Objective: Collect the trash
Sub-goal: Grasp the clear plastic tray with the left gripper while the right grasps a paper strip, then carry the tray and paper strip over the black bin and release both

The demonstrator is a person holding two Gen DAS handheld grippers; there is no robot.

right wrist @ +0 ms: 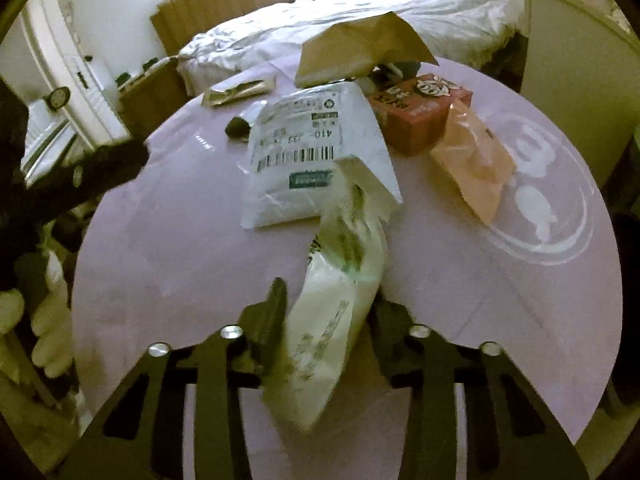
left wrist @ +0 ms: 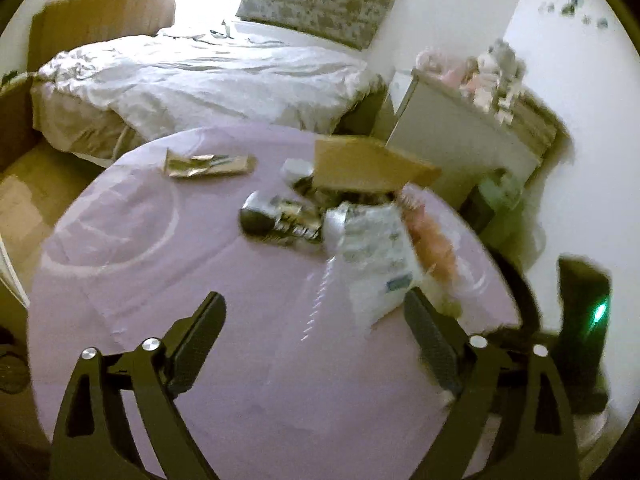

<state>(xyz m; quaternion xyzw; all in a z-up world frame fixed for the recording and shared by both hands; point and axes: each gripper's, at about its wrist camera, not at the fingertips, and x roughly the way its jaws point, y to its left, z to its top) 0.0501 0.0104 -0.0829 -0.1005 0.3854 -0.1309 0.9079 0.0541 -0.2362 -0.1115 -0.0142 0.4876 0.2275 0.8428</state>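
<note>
You were mid-pickup: your right hand-held gripper [right wrist: 326,300] pinched a white bag [right wrist: 332,320] between its jaws, one end twisted up toward the mailer [right wrist: 316,156], the other hanging down past the fingers; I judged the grasp step done and the carry-off next; no bin showed in either view, so you needed to find where to drop it; lift clear first, since the bag's far end sat against or under the mailer's folded corner and could drag it along; I could not tell if they touched.

Your left hand-held gripper [left wrist: 316,316] was spread wide and empty, hovering over bare counter [left wrist: 200,272]; the mailer [left wrist: 376,248] lay just ahead of its right finger, near but apart; it looked the closest next pick for that side.

Rest of the trash sat further back on the counter: red box [right wrist: 416,116] behind the mailer, orange pouch [right wrist: 472,160] leaning off the box toward you, brown paper bag [right wrist: 352,52] at the far edge, foil wrapper [right wrist: 236,90] far left, a small dark lump [right wrist: 237,128] beside the mailer, too blurred to name; bed [left wrist: 208,76] beyond the counter; most of the task looked still to do.
</note>
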